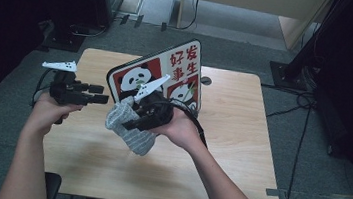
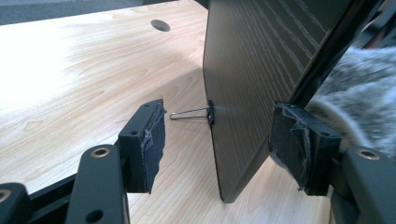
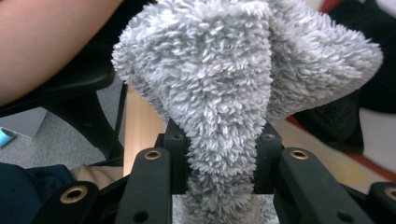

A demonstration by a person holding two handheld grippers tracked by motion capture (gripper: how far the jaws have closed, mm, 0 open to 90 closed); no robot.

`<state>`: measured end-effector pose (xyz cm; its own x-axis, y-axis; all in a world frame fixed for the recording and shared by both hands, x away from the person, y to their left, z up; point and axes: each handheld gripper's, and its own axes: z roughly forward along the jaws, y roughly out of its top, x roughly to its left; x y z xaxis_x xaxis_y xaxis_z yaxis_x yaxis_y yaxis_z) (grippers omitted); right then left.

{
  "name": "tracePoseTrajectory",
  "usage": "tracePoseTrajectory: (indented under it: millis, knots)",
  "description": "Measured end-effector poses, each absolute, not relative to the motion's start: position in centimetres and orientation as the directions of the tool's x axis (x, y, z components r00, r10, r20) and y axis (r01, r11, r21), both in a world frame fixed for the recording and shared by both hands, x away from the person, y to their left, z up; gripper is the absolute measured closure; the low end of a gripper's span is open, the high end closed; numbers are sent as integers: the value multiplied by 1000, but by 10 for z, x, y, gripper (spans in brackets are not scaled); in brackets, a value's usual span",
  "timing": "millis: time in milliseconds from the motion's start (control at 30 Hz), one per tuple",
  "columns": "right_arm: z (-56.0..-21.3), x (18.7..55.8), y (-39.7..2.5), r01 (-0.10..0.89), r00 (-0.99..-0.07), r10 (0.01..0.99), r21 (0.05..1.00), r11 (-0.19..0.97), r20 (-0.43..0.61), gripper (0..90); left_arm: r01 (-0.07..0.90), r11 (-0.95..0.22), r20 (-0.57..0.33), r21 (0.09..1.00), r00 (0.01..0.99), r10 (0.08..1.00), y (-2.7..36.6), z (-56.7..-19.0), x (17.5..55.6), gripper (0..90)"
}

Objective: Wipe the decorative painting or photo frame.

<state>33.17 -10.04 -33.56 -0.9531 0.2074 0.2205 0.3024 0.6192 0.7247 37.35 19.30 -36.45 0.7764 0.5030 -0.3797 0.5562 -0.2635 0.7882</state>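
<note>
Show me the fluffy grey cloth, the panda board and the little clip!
fluffy grey cloth (image 3: pixel 224 93): right gripper view, its middle fold.
panda board (image 1: pixel 134 77): high view, left panda picture.
little clip (image 2: pixel 191 113): left gripper view, its wire handle.

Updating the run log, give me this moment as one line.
left gripper: open, jaws either side of panda board edge | right gripper: shut on grey fluffy cloth | board: upright on table | binder clip: on board edge

Dim room edges, bright tabletop glare, soft focus up close

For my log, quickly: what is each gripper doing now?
Left gripper: open, jaws either side of the board's edge.
Right gripper: closed on the grey cloth.
</note>
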Motion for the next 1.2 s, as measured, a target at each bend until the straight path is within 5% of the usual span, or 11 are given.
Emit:
tracePoseTrajectory:
  millis: [733, 1200]
  knots:
    - [-275, 341, -43, 187, -982, 106, 752, 632, 155, 663, 558, -224, -376, 799, 755, 538, 213, -360, 370, 358]
    - [-279, 366, -50, 268, -963, 169, 763, 588, 209, 659, 556, -215, -374, 803, 751, 544, 215, -359, 368, 359]
